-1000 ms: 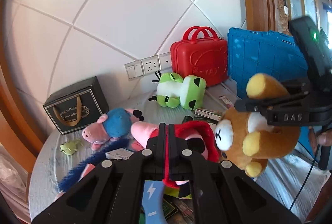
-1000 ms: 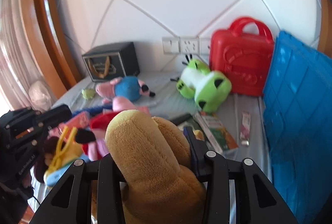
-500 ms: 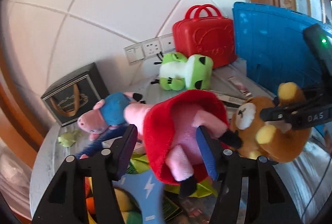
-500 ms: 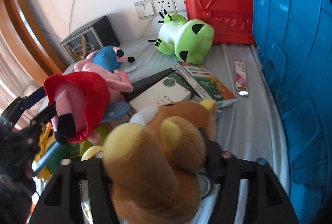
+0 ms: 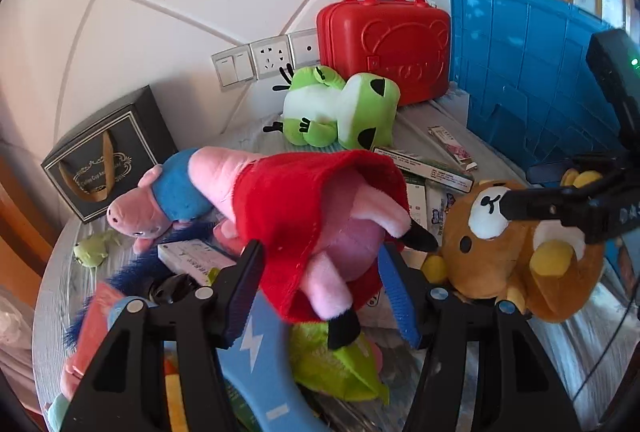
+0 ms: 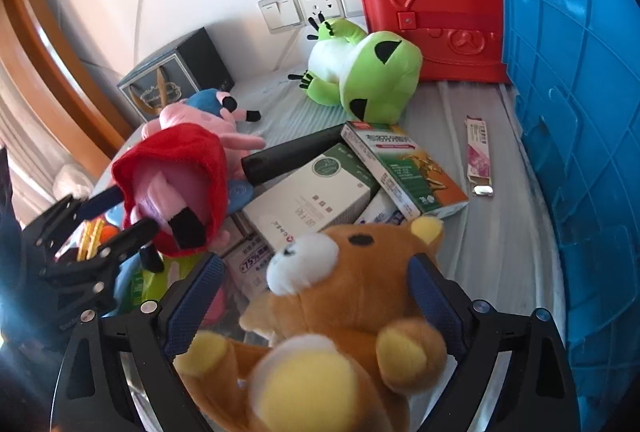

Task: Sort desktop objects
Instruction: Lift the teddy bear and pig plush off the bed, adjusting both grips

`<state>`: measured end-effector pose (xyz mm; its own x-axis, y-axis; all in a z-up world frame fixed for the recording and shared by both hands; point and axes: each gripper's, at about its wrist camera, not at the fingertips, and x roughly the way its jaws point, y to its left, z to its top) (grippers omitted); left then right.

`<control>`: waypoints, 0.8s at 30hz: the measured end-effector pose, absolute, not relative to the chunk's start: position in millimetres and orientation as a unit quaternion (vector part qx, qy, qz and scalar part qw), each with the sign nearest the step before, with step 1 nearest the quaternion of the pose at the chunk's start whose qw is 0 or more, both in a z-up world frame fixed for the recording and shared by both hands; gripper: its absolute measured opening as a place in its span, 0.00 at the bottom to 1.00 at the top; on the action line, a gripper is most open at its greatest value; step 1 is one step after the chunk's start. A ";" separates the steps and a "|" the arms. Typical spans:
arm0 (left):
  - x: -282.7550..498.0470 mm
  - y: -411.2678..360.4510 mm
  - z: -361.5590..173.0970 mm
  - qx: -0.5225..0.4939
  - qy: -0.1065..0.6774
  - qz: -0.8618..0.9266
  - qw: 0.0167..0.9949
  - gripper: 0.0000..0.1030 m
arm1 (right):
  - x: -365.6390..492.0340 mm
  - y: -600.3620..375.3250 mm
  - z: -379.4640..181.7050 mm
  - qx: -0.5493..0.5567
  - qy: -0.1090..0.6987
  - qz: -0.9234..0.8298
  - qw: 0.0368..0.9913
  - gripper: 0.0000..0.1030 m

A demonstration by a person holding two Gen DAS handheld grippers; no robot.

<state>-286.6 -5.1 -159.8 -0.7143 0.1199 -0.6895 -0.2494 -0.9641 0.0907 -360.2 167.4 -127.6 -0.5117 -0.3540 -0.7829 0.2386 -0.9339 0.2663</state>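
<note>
A pink pig plush in a red dress [image 5: 304, 216] lies on the pile of clutter, legs toward the camera, between the jaws of my left gripper [image 5: 320, 248]. Those jaws stand apart and the dress hem only brushes the left pad. From the right wrist view the same pig [image 6: 176, 168] sits over the left gripper [image 6: 120, 216]. A brown bear plush [image 6: 340, 292] lies face up between the jaws of my right gripper [image 6: 316, 260], which are opening; a gap shows beside the left pad. The left wrist view shows the bear [image 5: 500, 256] under the right gripper's fingers [image 5: 536, 208].
At the back stand a red toy suitcase [image 5: 384, 44], a green frog plush [image 5: 340, 112] and a black gift bag [image 5: 104, 156]. A blue crate [image 5: 532, 72] walls off the right. A blue-shirted pig [image 5: 168, 196], boxes [image 6: 320, 192] and a black tube [image 6: 292, 156] crowd the middle.
Both grippers came down toward the pile. The left jaws went from shut on the red dress to apart, the pig settling between them. The right jaws spread off the bear.
</note>
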 end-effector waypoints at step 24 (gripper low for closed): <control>-423.3 -18.5 -174.0 -0.476 -0.010 0.879 0.021 0.79 | -342.4 214.7 -145.5 0.562 0.010 -0.817 0.130 0.99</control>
<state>-423.3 -18.5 -174.0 -0.5466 0.0465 -0.8361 -0.0276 -0.9989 -0.0375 -342.4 214.7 -145.5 -0.3341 -0.2012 -0.9208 0.2232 -0.9660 0.1301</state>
